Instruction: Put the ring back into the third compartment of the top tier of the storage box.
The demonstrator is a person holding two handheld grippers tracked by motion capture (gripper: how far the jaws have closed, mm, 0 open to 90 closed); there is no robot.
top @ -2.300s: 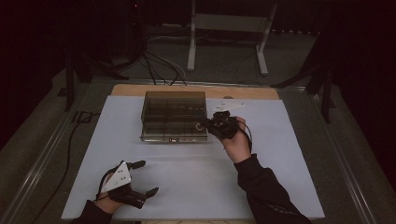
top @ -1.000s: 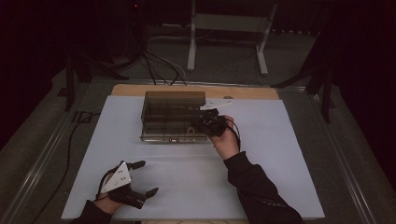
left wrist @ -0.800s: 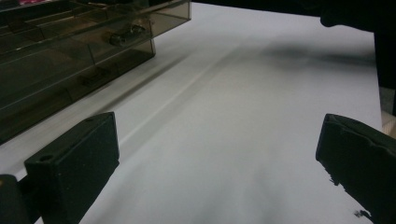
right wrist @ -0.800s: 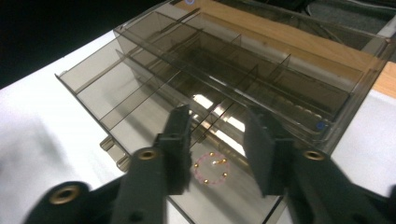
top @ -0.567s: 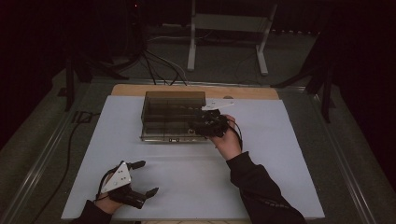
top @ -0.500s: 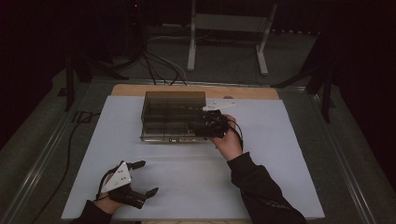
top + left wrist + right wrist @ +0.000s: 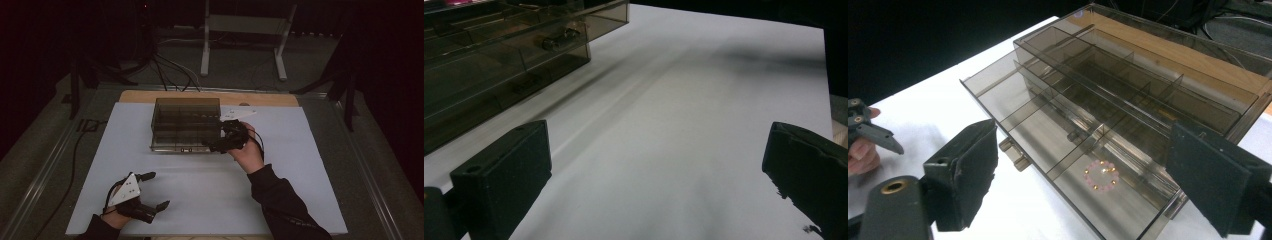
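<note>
A smoky see-through compartment box [image 7: 182,122] stands at the back middle of the white table cover [image 7: 305,170]. A pink bead bracelet [image 7: 1101,175] with a few gold beads lies flat in the box's near corner compartment. My right gripper [image 7: 214,138] hovers over the box's front right corner. In the right gripper view its jaws [image 7: 1088,156] stand wide apart above the bracelet without touching it; they have just been opening. My left gripper [image 7: 157,190] rests open at the front left of the cover, nothing between its jaws [image 7: 659,155].
The box [image 7: 499,55] has several long and short compartments, most looking empty, and two small latches on its front. A strip of wooden tabletop [image 7: 210,96] shows behind the cover. Cables and a metal stand [image 7: 240,45] lie on the floor beyond the table.
The right hand has shifted slightly left onto the box's front right corner and stayed there. The left hand has not moved.
</note>
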